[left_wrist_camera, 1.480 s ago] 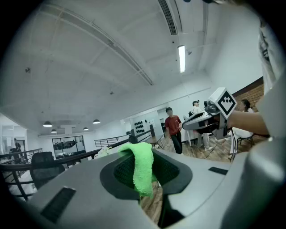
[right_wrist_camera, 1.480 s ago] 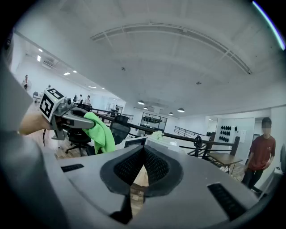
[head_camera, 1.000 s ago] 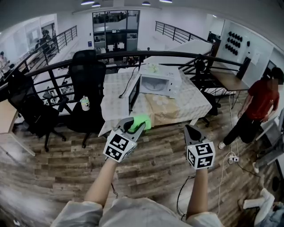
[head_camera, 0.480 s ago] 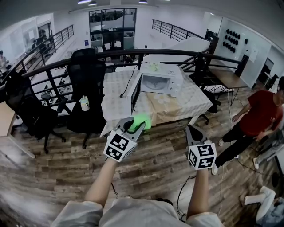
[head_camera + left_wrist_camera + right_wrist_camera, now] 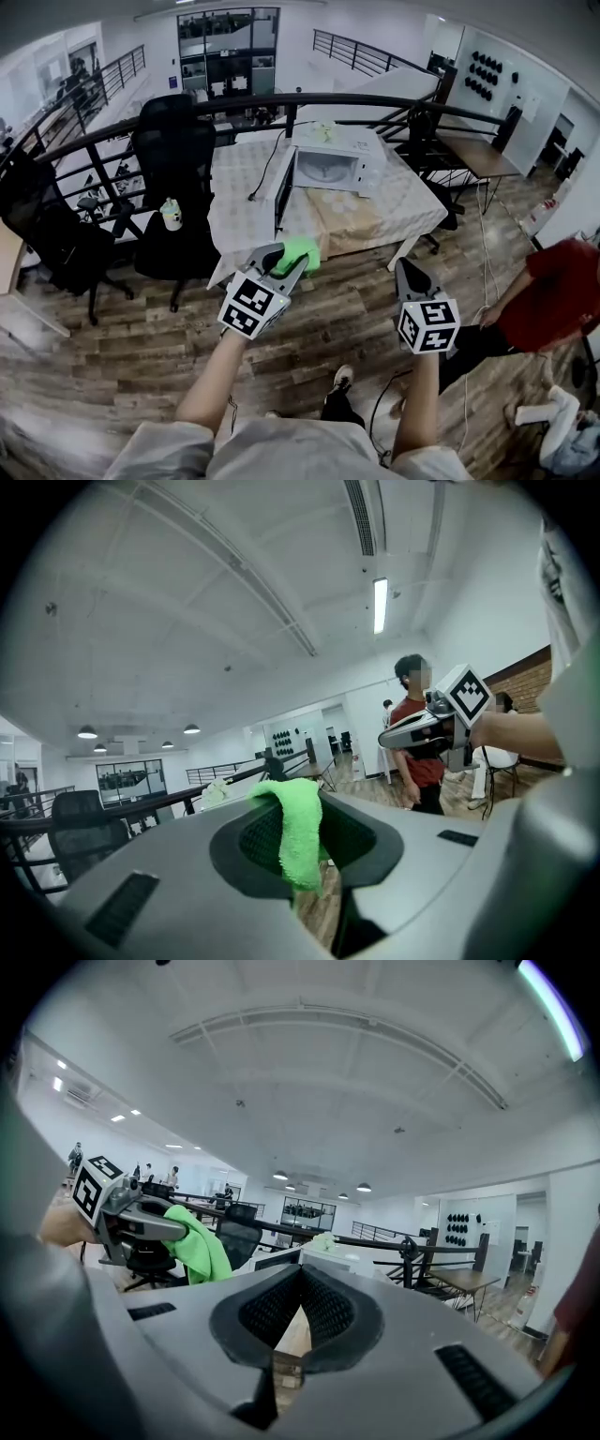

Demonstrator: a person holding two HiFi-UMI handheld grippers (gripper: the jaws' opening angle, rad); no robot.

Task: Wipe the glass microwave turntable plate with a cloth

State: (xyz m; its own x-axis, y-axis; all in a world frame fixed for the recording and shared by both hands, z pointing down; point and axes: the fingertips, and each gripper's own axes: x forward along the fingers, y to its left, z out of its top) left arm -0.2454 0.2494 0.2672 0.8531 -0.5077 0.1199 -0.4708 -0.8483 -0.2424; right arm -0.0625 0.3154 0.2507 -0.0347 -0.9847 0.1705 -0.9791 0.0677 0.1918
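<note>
A white microwave (image 5: 339, 166) stands on a cloth-covered table (image 5: 417, 211) ahead of me, its door (image 5: 282, 186) swung open. From this distance I cannot make out the glass turntable plate. My left gripper (image 5: 286, 263) is held over the wooden floor short of the table, shut on a bright green cloth (image 5: 298, 252). The green cloth (image 5: 298, 832) hangs between its jaws in the left gripper view. My right gripper (image 5: 404, 271) is level with it to the right, shut with nothing between its pads (image 5: 322, 1307).
Two black office chairs (image 5: 172, 142) (image 5: 49, 239) stand left of the table, with a small bottle (image 5: 170, 214) between them. A person in a red shirt (image 5: 544, 305) is at the right. A black railing (image 5: 112, 131) runs behind the table. Cables (image 5: 473, 352) lie on the floor.
The person in red has moved down toward the lower right edge of the head view. My foot has come into sight below. Both grippers keep their pose, the cloth still held.
</note>
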